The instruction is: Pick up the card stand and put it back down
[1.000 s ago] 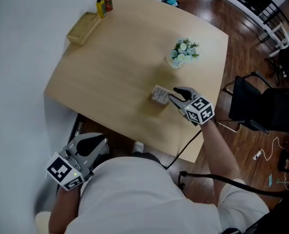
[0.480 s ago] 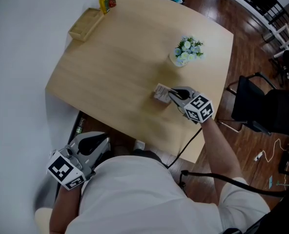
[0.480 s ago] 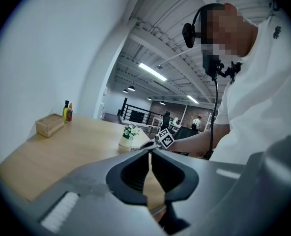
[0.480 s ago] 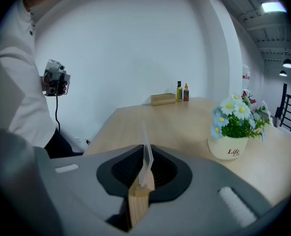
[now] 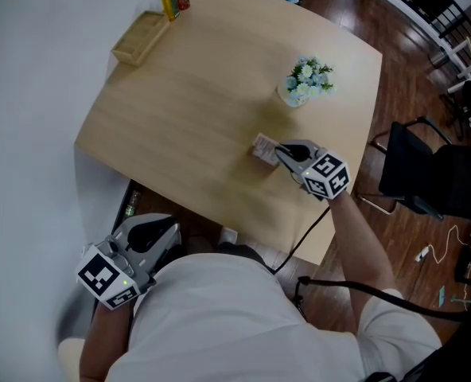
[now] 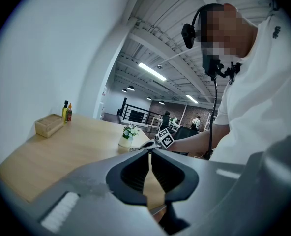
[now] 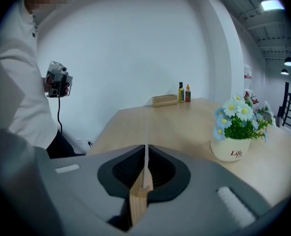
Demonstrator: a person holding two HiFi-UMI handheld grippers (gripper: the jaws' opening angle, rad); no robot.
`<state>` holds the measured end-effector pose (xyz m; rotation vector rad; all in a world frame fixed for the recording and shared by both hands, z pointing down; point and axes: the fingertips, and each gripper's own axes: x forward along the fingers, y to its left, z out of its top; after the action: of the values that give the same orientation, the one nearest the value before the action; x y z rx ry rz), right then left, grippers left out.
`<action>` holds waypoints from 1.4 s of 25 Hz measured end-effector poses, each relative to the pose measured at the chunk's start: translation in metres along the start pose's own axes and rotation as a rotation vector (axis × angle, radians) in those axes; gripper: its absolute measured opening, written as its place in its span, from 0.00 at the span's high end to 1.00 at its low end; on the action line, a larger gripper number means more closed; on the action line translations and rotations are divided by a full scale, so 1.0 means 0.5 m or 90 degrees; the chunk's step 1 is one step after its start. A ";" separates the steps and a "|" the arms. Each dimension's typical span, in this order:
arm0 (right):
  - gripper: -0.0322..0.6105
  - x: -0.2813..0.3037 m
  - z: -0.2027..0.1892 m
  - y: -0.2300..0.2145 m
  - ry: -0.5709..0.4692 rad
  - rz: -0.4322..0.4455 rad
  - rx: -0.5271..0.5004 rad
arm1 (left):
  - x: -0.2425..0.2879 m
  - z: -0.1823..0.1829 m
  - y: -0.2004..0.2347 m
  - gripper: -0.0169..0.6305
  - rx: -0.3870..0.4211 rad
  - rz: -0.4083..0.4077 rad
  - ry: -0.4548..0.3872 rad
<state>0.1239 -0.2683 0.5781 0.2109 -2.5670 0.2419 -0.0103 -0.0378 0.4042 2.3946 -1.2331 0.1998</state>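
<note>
Now | my right gripper just closed, pinching card stand, frame centre | left gripper fingers pressed together, lower left

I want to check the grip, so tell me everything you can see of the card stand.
The card stand is a small pale wooden block with a thin white card standing upright in it, seen edge-on in the right gripper view. It is over the table, on the person's side of the flower pot. The right gripper has just been closing its jaws, and they now pinch the card from both sides. Whether the block still rests on the table cannot be told.
</note>
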 end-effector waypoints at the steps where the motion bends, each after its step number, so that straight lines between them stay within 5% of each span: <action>1: 0.91 0.000 0.002 0.001 -0.001 0.000 0.001 | 0.000 0.000 0.000 0.94 0.000 -0.001 0.000; 21: 0.92 -0.032 0.066 -0.003 -0.024 -0.020 0.003 | -0.001 0.015 0.030 0.94 -0.002 -0.024 -0.006; 35: 0.92 -0.105 0.158 0.029 -0.047 -0.086 -0.034 | -0.036 0.025 0.062 0.94 0.025 -0.060 -0.040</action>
<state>0.1250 -0.2659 0.4822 0.3772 -2.6150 0.1167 -0.0467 -0.0457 0.3969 2.5041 -1.1494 0.1224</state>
